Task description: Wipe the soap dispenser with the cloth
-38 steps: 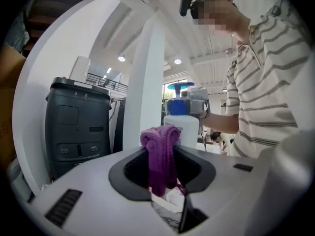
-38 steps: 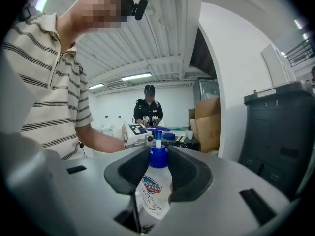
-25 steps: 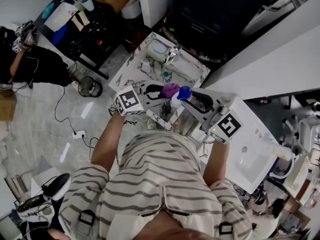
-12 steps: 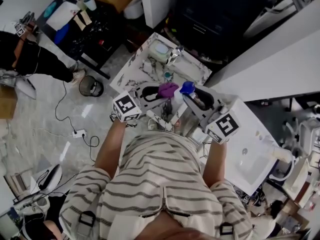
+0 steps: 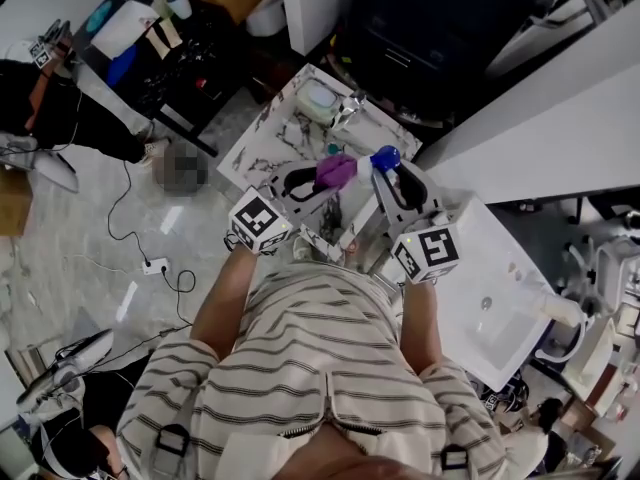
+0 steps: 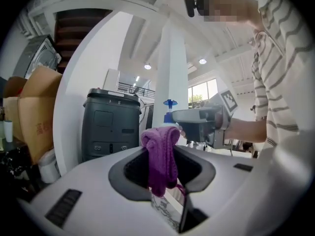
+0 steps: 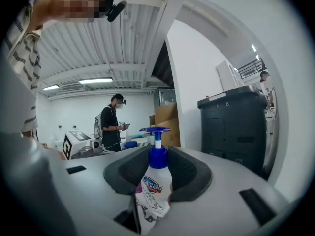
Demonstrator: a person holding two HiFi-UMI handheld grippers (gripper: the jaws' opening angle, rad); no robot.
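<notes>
Holding the purple cloth upright between its jaws, the left gripper is clamped on it, a folded wad standing above the jaw tips and a tail hanging below. The right gripper is closed on the soap dispenser, its pads pressing the white body just under the blue pump collar. The bottle stands with its long axis upright and the pump head up. In the head view both tools are raised in front of the person over the near edge of the marble table, and neither thing rests on it. The relation that matters is cloth to bottle. In the left gripper view the dispenser rises just behind the cloth at about 1 o'clock, and in the head view it sits at roughly 3 o'clock from the cloth, just beside it. Whether the two are touching cannot be told from these views. The left hand carries the only wiping surface and is already the nearer one to the bottle's exposed side. The next move therefore probably calls for pressing the wad sideways against the body and stroking along its upright axis. The right jaws cover part of that body, so the label side and shoulder look easiest to reach.
</notes>
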